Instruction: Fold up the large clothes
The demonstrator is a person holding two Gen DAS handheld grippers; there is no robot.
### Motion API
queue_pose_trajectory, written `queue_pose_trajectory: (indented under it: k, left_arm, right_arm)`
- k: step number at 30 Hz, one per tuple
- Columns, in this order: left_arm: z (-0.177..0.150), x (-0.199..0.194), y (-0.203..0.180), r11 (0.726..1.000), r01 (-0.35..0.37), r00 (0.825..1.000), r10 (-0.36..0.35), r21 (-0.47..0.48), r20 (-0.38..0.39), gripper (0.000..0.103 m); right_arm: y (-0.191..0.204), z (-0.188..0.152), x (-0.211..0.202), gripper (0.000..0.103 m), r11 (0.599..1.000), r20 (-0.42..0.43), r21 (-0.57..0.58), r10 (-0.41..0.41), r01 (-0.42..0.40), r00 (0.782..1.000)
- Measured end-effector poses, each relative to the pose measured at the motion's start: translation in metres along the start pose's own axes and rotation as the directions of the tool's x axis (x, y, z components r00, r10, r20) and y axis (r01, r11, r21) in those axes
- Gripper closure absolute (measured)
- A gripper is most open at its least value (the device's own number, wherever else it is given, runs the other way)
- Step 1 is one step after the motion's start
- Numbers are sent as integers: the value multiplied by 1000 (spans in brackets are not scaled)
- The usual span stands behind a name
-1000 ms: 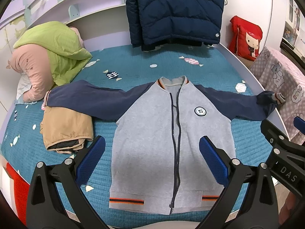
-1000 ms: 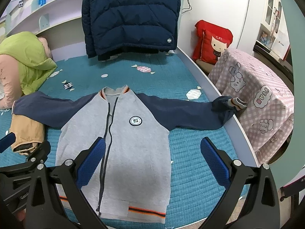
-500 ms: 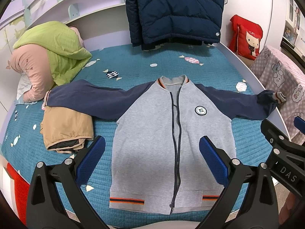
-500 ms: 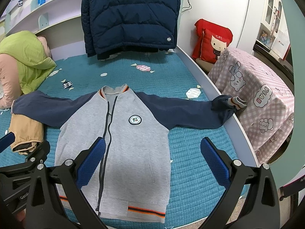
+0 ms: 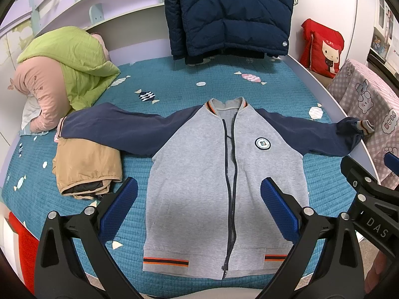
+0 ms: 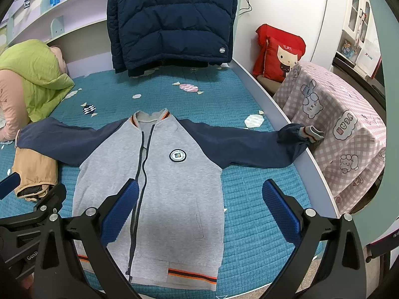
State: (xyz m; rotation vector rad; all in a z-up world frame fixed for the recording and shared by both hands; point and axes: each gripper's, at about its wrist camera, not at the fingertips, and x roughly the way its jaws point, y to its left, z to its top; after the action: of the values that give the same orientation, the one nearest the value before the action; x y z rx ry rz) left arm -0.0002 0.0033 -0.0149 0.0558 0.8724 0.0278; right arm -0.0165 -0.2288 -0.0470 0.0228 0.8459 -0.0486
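Nothing has shifted: both grippers, left [image 5: 198, 206] and right [image 6: 200, 208], hover with jaws wide above the spread jacket [image 5: 224, 174], folding unstarted; next, grasp a sleeve.

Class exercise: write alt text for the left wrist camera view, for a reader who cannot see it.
A grey zip-up jacket with navy sleeves lies flat, front up, sleeves spread, on a teal quilted bed cover. The open left gripper with blue-padded black fingers hovers over its lower half; one sleeve rests on a folded tan garment, and a navy puffer coat hangs behind.
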Motion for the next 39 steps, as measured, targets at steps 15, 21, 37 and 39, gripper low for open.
queue_pose_trajectory:
  k: [15, 21, 37, 39]
  left_arm:
    - [4, 14, 18, 999, -10, 998, 8, -36, -60, 4]
    - [3, 22, 38, 997, -22, 995, 15, -70, -98, 5]
    - [1, 57, 121, 980, -48, 982, 11, -195, -188, 5]
    - [2, 65, 133, 975, -54, 980, 10, -215, -199, 5]
  right_arm:
    - [25, 3, 13, 7, 999, -43, -30, 22, -23, 999]
    - [46, 8, 21, 7, 997, -77, -59, 47, -52, 996]
    - [133, 28, 62, 7, 979, -163, -161, 101, -128, 981]
    - [147, 31, 71, 7, 974, -185, -172, 112, -145, 976]
